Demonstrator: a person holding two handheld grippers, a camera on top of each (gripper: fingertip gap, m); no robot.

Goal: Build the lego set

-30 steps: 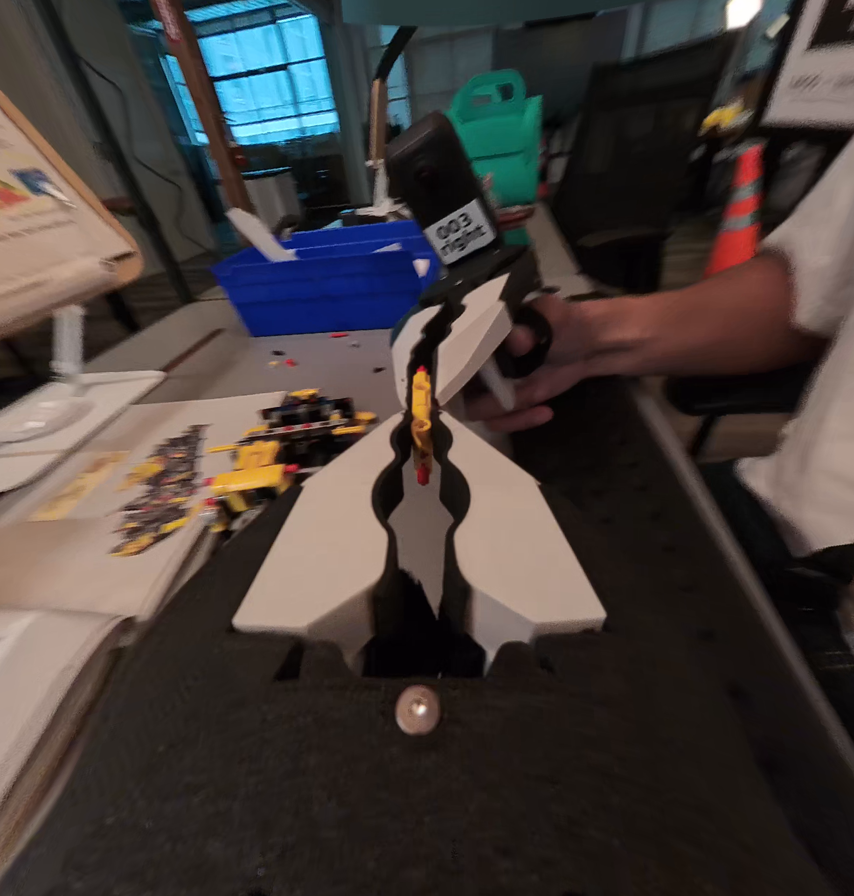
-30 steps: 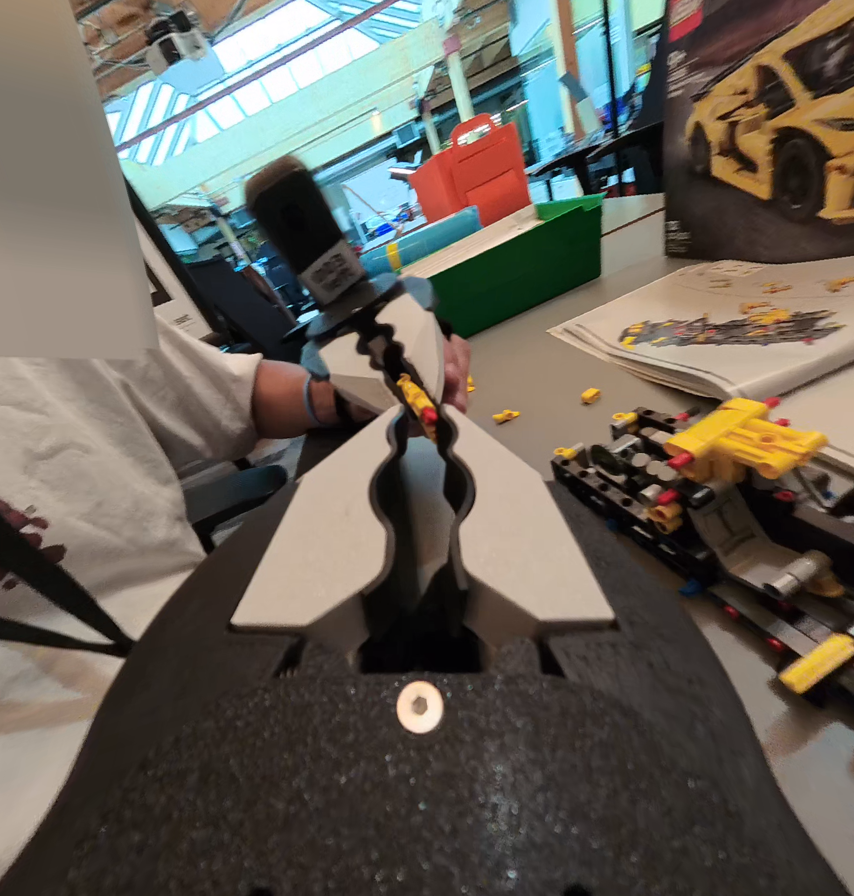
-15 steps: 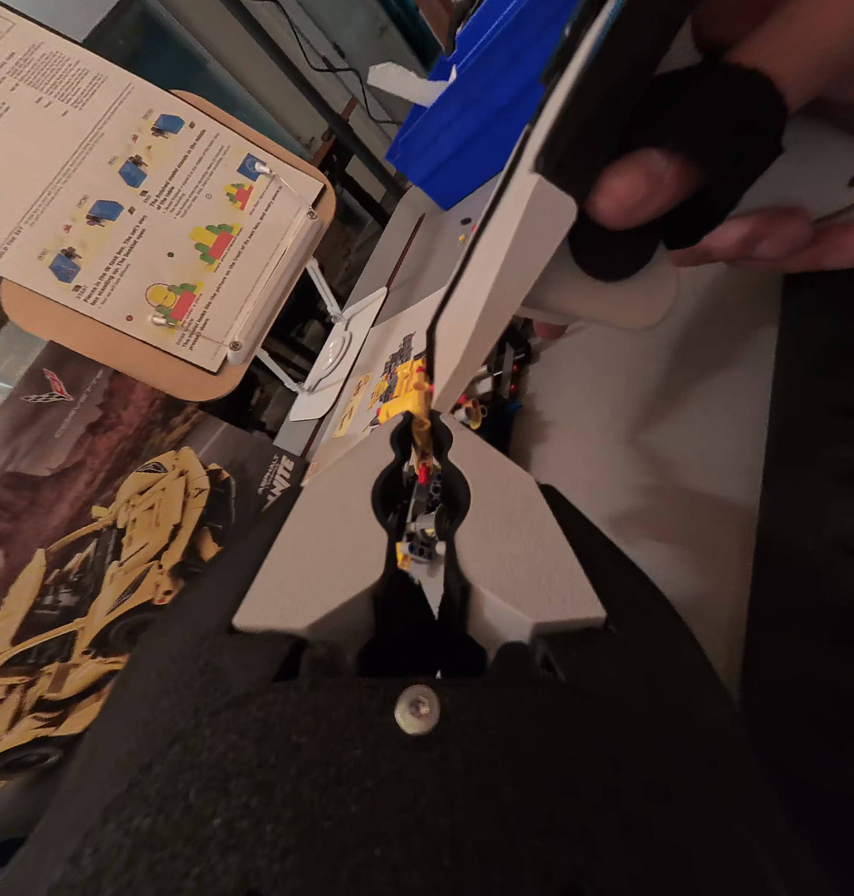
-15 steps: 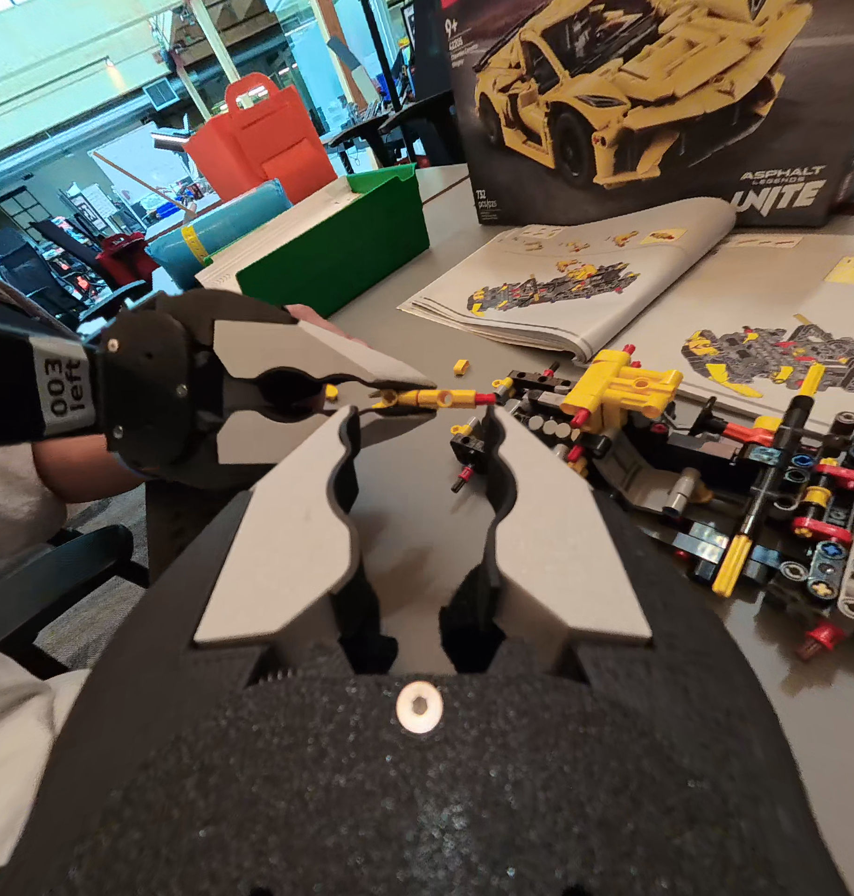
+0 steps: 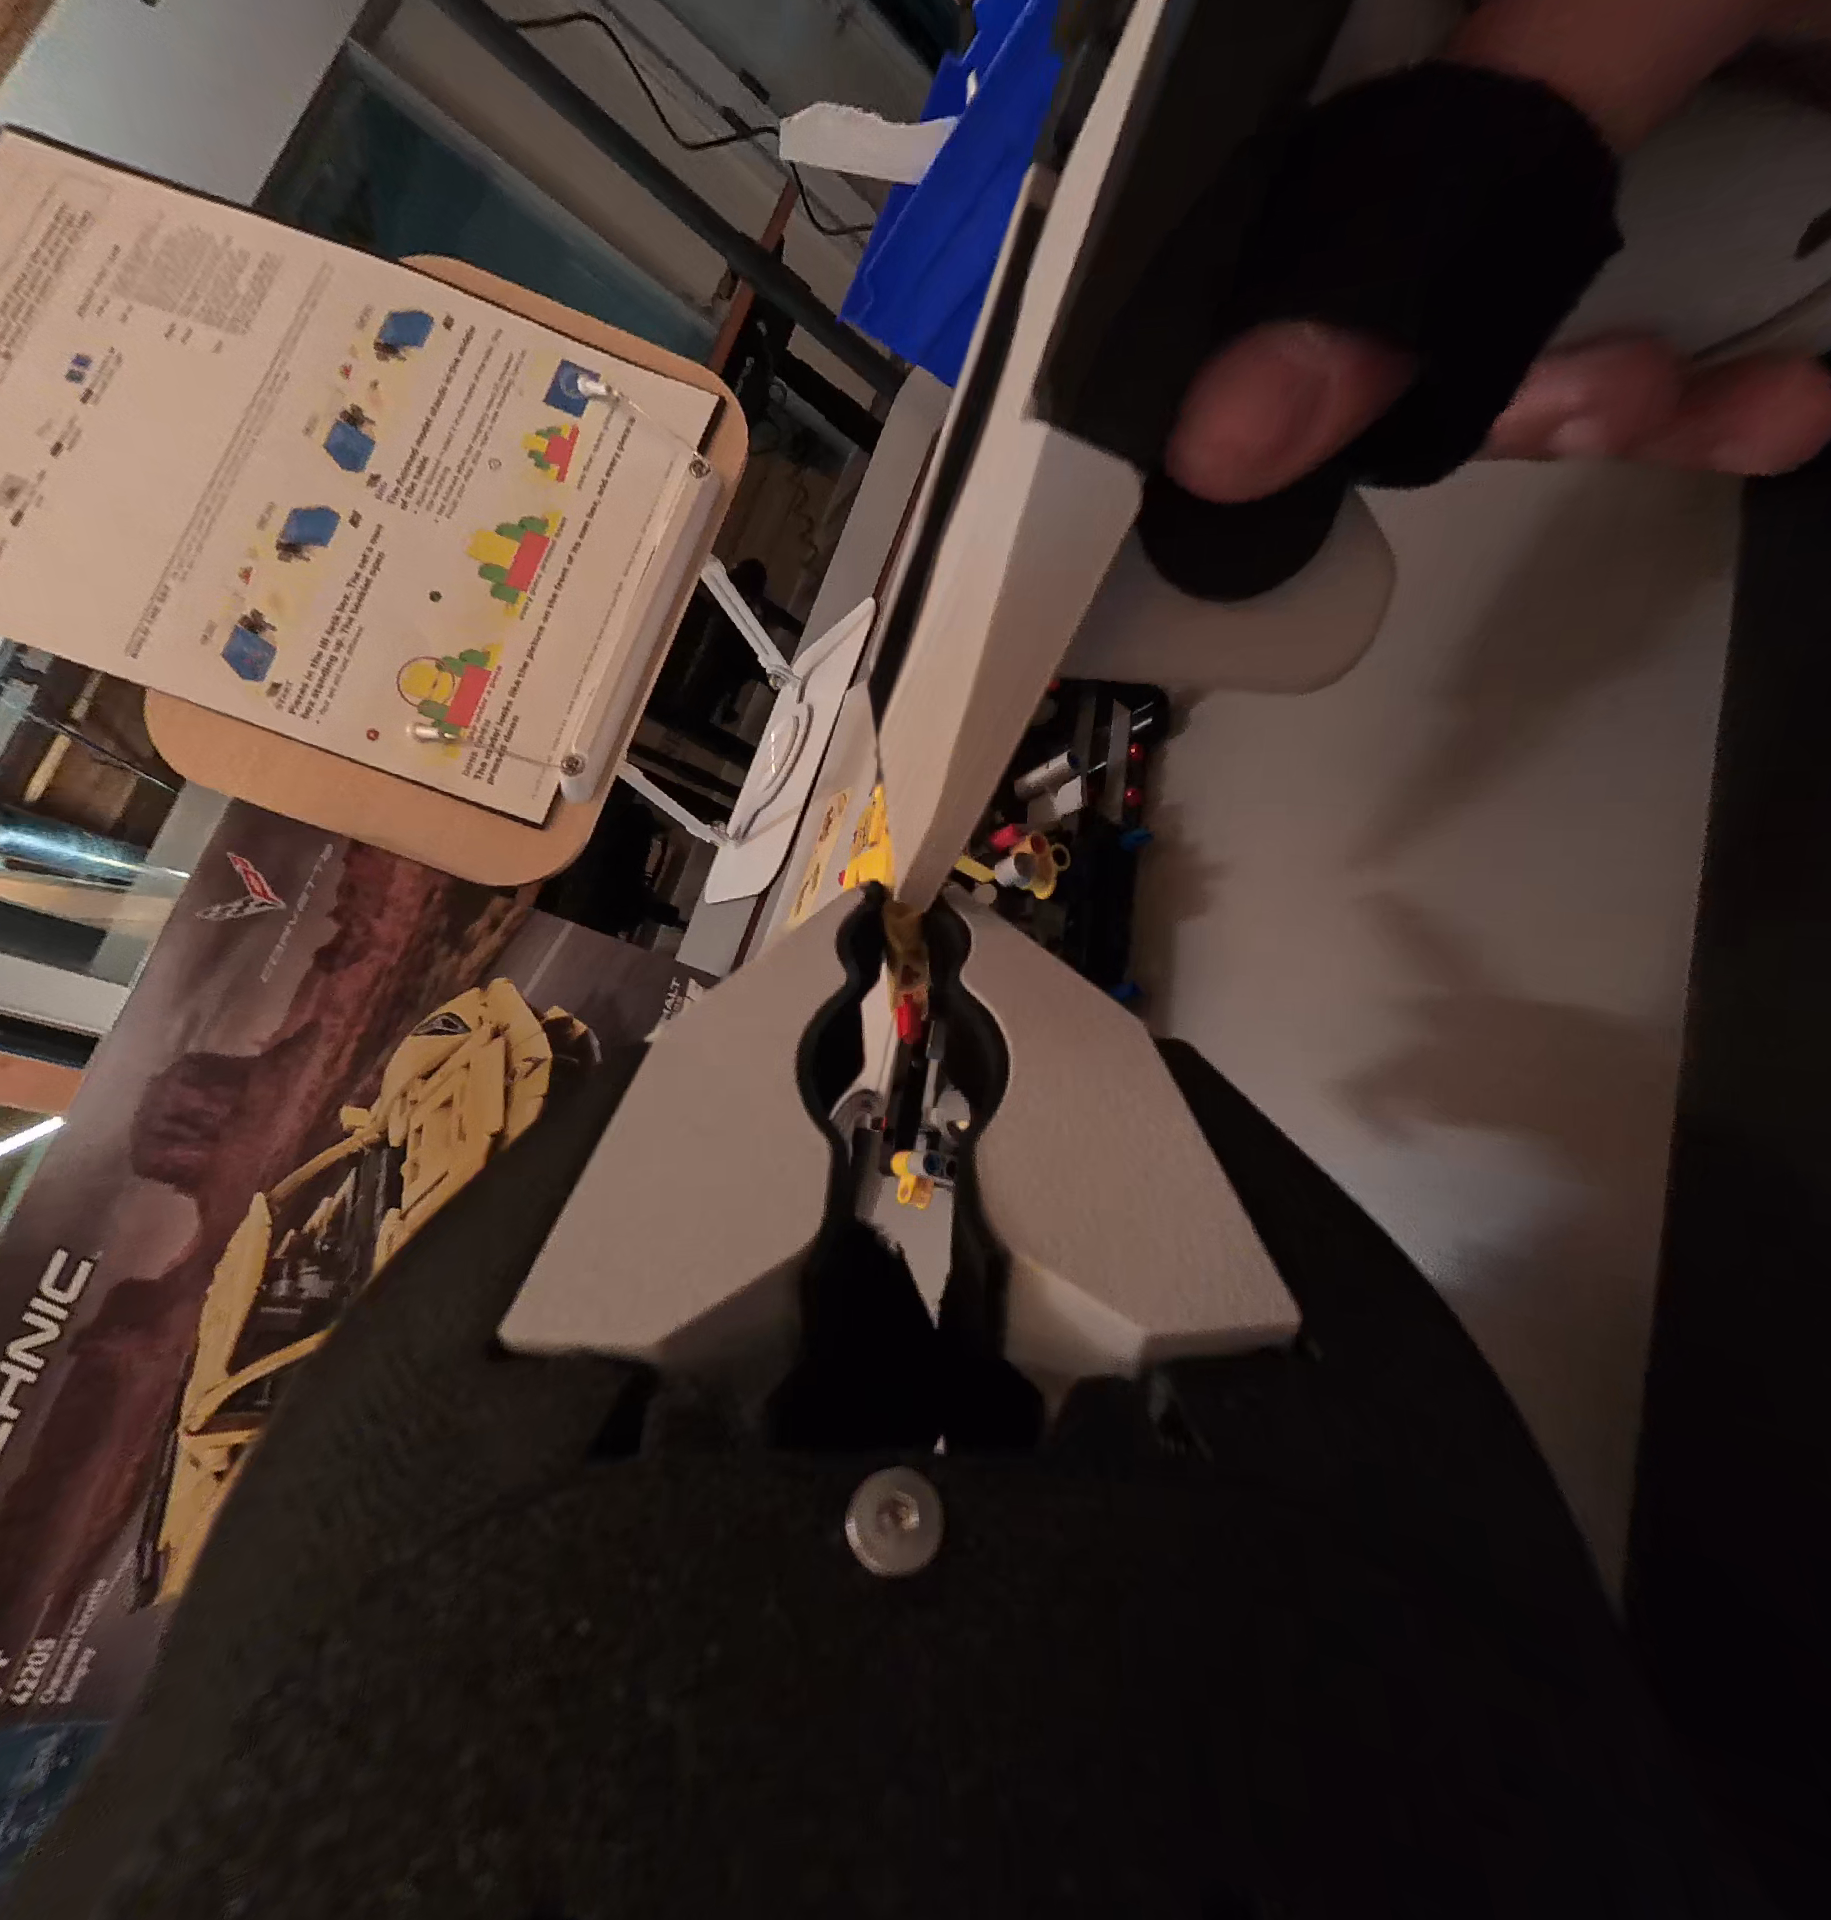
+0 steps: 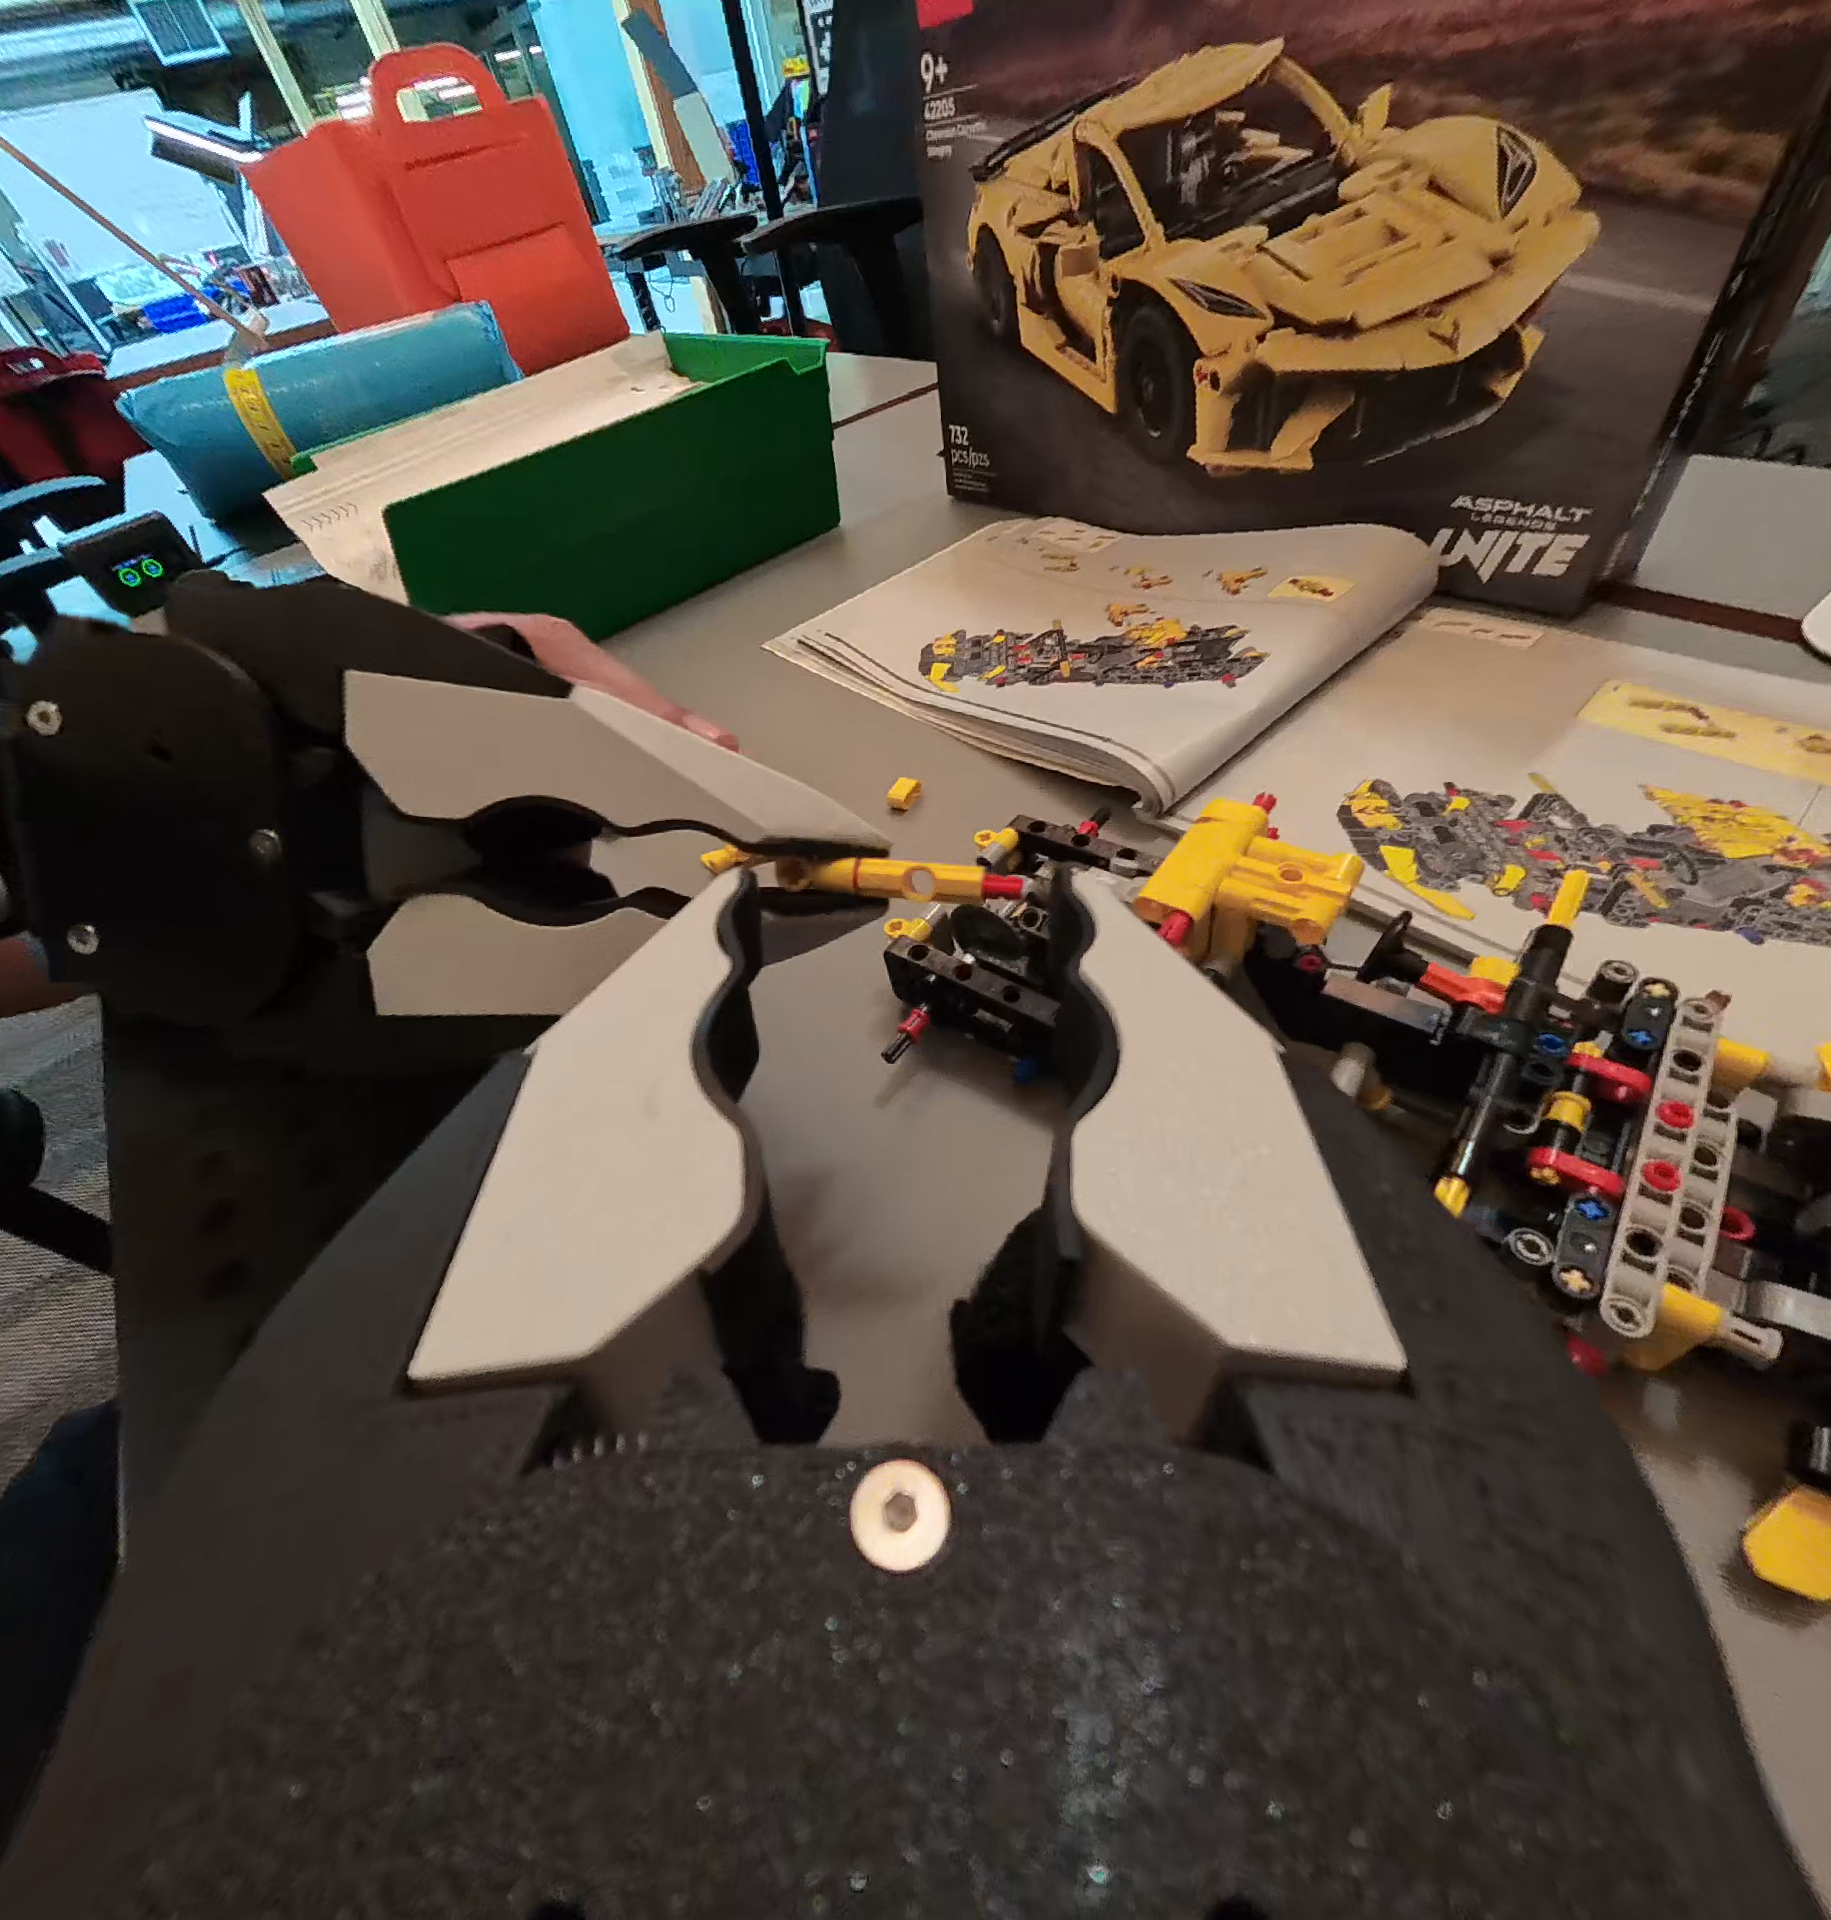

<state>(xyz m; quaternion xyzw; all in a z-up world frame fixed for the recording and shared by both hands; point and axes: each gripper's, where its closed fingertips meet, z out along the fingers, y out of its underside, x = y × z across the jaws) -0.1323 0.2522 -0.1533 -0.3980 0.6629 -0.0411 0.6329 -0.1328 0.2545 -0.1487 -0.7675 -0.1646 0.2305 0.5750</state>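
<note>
Behind right tongs (image 6: 906, 894) (open), green bin (image 6: 620, 499), unseen leftward.

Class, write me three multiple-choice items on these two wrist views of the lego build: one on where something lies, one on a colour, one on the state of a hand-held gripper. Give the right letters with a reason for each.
1. Where is the open instruction booklet?
A. In front of the set's box
B. Inside the green bin
C. Under the car chassis

2. What colour is the beam held by the left hand-held gripper?
A. Blue
B. Yellow
C. White

3. The right hand-held gripper is:
A. Shut on a beam
B. Shut on nothing
C. Open

Answers: 1 A, it lies on the table just before the box. 2 B, yellow with a red pin end. 3 C, a wide gap shows between its fingers.
</note>
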